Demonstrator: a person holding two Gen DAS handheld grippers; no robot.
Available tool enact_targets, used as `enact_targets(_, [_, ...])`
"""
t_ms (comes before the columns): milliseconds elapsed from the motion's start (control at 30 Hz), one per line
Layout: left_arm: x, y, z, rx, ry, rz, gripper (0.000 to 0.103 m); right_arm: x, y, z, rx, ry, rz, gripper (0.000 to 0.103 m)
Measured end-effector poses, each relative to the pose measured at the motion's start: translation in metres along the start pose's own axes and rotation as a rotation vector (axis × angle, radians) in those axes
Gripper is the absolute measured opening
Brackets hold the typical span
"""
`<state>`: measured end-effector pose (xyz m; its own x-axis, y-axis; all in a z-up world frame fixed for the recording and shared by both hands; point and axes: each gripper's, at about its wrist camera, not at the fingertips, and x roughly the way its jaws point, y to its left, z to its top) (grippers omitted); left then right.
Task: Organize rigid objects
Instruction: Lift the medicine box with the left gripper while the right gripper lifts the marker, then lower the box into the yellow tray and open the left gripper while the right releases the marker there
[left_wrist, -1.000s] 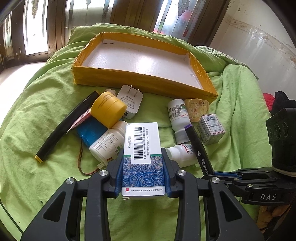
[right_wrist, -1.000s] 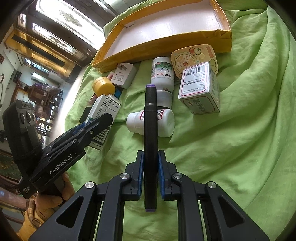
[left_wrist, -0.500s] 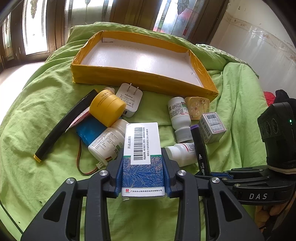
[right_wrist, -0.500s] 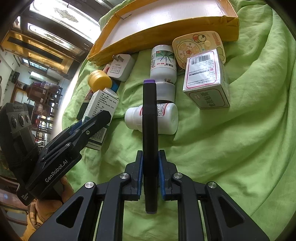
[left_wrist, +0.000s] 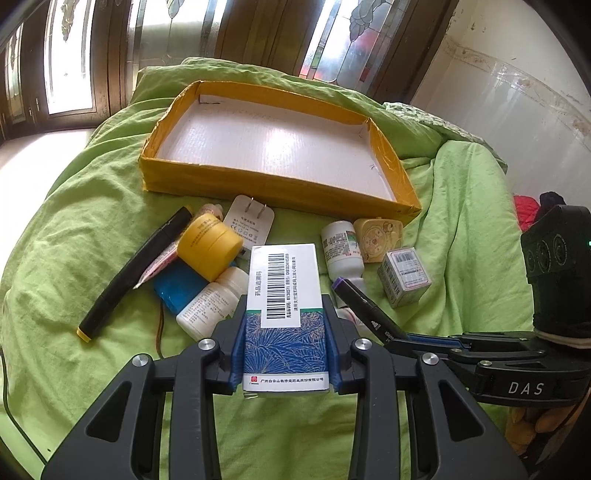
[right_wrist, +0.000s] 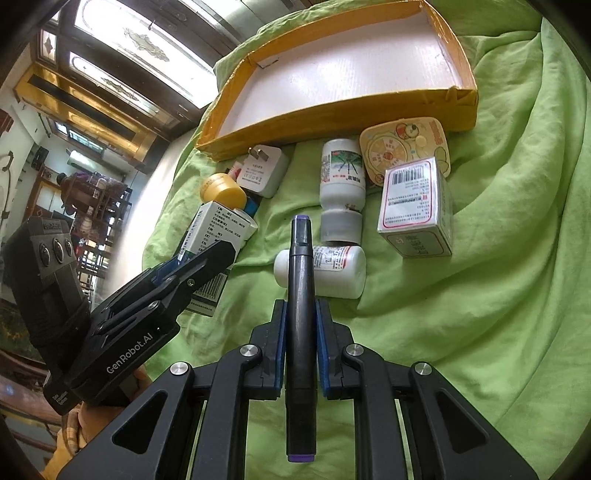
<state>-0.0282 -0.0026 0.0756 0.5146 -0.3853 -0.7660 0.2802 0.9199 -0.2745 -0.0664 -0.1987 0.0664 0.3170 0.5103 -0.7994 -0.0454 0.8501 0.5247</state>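
step: both picked up, not put away yet | medicine box squeezed in left gripper | black marker pinched tight in right gripper | both above green blanket | next: I think carry them into yellow tray, then let go

A bedroom in a lived-in home.

A rumpled green quilt covers what looks like a bed, with dark wooden window frames and patterned stained glass behind it. Medicine bottles, a phone charger and a cardboard tray lie on the bedding. Beyond, blurred, stands perhaps a wooden chair.
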Motion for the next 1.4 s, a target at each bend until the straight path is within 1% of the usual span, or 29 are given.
enact_targets(200, [-0.014, -0.008, 0.028, 0.022, -0.038, 0.012, 0.032, -0.012, 0.013, 0.016, -0.010, -0.065, 0.048, 0.013])
enact_targets(433, [-0.022, -0.018, 0.060, 0.025, -0.075, 0.021, 0.032, -0.025, 0.012, 0.043, 0.038, -0.153, 0.092, 0.013])
enact_targets(500, [-0.021, -0.020, 0.066, 0.021, -0.078, 0.019, 0.032, -0.032, 0.008, 0.052, 0.054, -0.188, 0.094, 0.013])
enact_targets(600, [-0.017, -0.024, 0.074, 0.018, -0.081, 0.020, 0.032, -0.047, 0.004, 0.062, 0.062, -0.252, 0.073, 0.013])
enact_targets(667, [-0.014, -0.025, 0.078, 0.017, -0.084, 0.028, 0.032, -0.058, -0.003, 0.070, 0.081, -0.288, 0.079, 0.013])
enact_targets(767, [-0.008, -0.026, 0.084, 0.005, -0.082, 0.030, 0.032, -0.068, -0.015, 0.076, 0.123, -0.329, 0.091, 0.013])
enact_targets(900, [0.002, -0.026, 0.092, 0.004, -0.075, 0.021, 0.032, -0.077, -0.031, 0.075, 0.168, -0.376, 0.089, 0.013])
enact_targets(1000, [0.013, -0.027, 0.099, 0.013, -0.064, 0.019, 0.032, -0.080, -0.047, 0.071, 0.197, -0.379, 0.085, 0.013])
enact_targets(1067, [0.020, -0.028, 0.104, 0.012, -0.057, 0.013, 0.032, -0.073, -0.048, 0.071, 0.212, -0.368, 0.080, 0.013])
enact_targets(1233, [0.041, -0.033, 0.119, 0.013, -0.042, -0.005, 0.032, -0.070, -0.054, 0.080, 0.224, -0.365, 0.079, 0.013])
enact_targets(1400, [0.065, -0.040, 0.130, 0.016, -0.022, -0.018, 0.032, -0.062, -0.064, 0.097, 0.239, -0.368, 0.075, 0.013])
